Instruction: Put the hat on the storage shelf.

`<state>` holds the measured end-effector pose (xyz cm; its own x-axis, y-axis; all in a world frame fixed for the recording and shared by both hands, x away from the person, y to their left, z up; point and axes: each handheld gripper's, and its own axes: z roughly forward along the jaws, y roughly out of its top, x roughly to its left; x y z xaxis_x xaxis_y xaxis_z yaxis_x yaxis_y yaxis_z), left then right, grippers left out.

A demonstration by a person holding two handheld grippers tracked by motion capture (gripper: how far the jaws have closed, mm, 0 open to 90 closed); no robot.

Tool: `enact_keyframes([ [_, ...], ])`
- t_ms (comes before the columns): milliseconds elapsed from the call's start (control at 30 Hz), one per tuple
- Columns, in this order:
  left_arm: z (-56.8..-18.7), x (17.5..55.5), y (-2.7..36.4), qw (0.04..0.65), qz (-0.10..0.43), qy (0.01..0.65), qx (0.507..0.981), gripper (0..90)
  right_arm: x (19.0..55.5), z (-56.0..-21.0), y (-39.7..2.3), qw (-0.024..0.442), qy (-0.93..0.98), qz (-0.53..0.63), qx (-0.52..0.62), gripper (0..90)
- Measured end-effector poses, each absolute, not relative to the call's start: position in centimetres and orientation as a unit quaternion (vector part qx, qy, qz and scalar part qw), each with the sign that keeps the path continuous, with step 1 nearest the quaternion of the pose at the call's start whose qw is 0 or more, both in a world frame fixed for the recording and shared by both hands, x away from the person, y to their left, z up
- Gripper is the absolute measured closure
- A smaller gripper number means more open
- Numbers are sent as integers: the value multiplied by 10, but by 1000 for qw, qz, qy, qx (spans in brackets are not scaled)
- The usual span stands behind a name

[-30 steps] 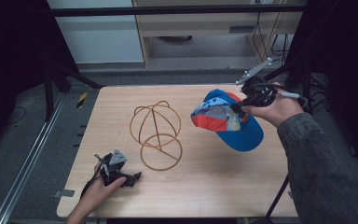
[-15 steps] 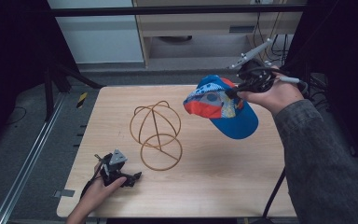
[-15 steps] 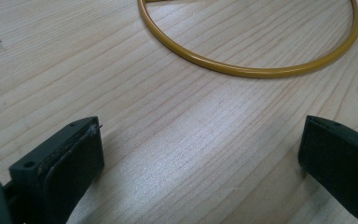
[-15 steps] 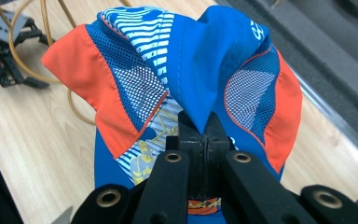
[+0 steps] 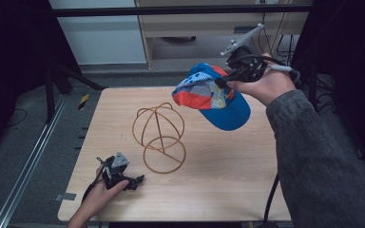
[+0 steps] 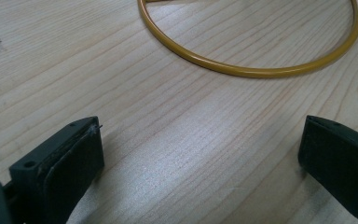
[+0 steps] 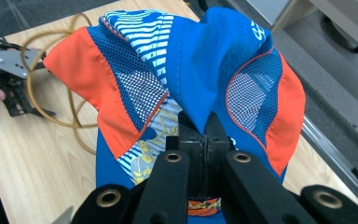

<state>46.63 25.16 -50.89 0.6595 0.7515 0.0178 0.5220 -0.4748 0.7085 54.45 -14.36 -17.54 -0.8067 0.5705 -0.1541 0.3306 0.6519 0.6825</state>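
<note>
A blue and orange cap (image 5: 212, 97) with mesh panels hangs in the air above the table's far right part. My right gripper (image 5: 223, 81) is shut on a fold of its crown, and the right gripper view shows the jaws pinched together on the blue cloth of the cap (image 7: 191, 79). A gold wire hat stand (image 5: 160, 135) with a dome and a ring base stands upright mid-table, left of and below the cap. My left gripper (image 5: 135, 181) rests open on the table near the front left, its jaws wide apart before the stand's base ring (image 6: 242, 70).
The wooden table (image 5: 228, 175) has bare room at the right and front. Black frame posts stand at both sides and a cabinet lies beyond the far edge. The person's right sleeve (image 5: 323, 161) crosses the right side.
My right gripper has lifted the cap higher and carried it left, toward the stand. The left gripper has stayed in place.
</note>
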Motion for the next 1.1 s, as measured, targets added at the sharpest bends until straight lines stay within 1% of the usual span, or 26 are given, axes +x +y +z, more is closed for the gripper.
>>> enact_keyframes([
  [167,-509,466,252,346,166,378,842,0,544,-173,-122,181,892,341,235,898],
  [467,-509,466,252,346,166,378,842,0,547,-171,-95,177,893,354,216,898],
  [500,-509,466,252,346,166,378,842,0,549,-171,-85,174,895,353,210,898],
  [567,-509,466,252,346,166,378,842,0,550,-171,-81,173,896,353,207,897],
  [633,-509,466,252,346,166,378,842,0,553,-171,-66,172,899,350,198,898],
  [833,-509,466,251,346,167,379,842,0,558,-174,-44,166,905,345,187,897],
  [867,-509,466,252,346,167,378,842,0,559,-177,-36,164,908,339,182,897],
  [1100,-509,466,251,346,167,379,842,0,564,-182,-19,159,915,327,174,897],
])
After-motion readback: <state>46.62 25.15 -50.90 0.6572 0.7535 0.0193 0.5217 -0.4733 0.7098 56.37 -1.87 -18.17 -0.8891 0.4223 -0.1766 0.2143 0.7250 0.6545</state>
